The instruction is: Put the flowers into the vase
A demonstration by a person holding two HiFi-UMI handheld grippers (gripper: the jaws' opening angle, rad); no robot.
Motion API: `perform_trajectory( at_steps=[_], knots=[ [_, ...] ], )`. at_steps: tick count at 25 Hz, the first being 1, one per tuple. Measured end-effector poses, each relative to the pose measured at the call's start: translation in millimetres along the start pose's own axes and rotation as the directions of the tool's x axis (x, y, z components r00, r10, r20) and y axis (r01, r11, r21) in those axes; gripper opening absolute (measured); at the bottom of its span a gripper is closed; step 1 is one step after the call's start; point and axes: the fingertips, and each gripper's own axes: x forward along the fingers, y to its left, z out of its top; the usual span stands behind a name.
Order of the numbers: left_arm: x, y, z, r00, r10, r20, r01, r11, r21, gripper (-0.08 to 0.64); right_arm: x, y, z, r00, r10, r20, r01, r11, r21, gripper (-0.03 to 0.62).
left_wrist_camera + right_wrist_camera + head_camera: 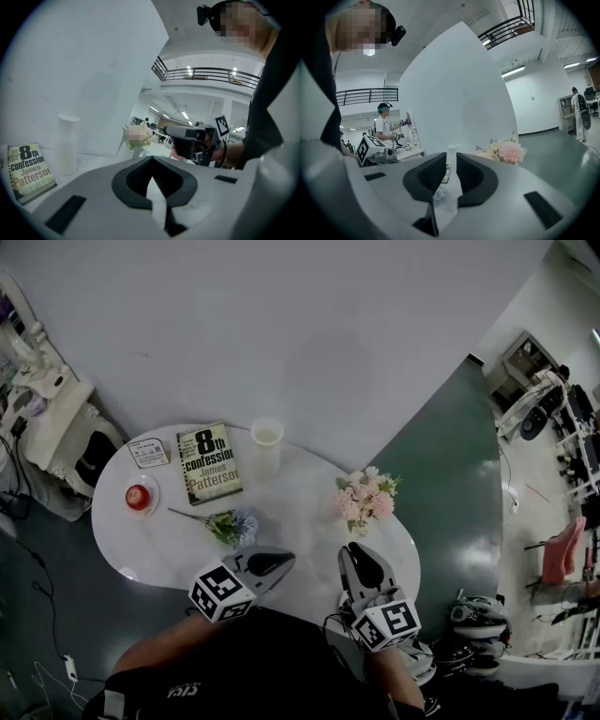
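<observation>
A tall white vase [267, 446] stands upright at the back of the round white table [309, 512]. A bluish flower sprig [223, 524] lies on the table in front of the book, and it also shows low between the right jaws as a pale sprig [437, 193]. A pink bouquet [367, 495] stands at the table's right side. My left gripper [281, 562] hovers at the near edge, shut and holding nothing. My right gripper [360, 551] hovers below the bouquet, its jaws a narrow gap apart with nothing gripped. In the left gripper view I see the vase [68, 143] and the bouquet [138, 136].
A paperback book [210, 463] lies left of the vase, with a card [148, 452] and an apple on a small plate [139, 496] further left. A white ornate cabinet [47, 418] stands beside the table. Shoes [478, 615] lie on the floor at right.
</observation>
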Motion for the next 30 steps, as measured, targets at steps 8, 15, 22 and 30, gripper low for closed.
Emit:
perform_trajectory(
  at_steps=[8,15,22,30],
  knots=[
    [-6.5,1.0,11.3,0.999,0.014,0.038,-0.015,1.000,0.023,0.011,2.9,12.0,11.4,0.999,0.035,0.005,-0.035,0.999,-0.015,0.061],
    [-9.9,-0.2,14.6,0.998,0.017,0.053,-0.018,0.999,0.033,0.011,3.8,21.4,13.5,0.998,0.065,0.002,-0.065,0.998,-0.019,0.043],
    [-15.4,-0.6,23.8,0.997,0.042,0.072,-0.050,0.992,0.112,0.011,3.8,42.3,17.6,0.991,0.134,0.014,-0.134,0.991,-0.024,0.026],
    [-30.2,5.4,44.6,0.985,0.060,0.160,-0.088,0.982,0.169,0.009,7.0,55.9,2.9,0.989,0.150,0.003,-0.150,0.989,-0.013,0.025]
  ],
)
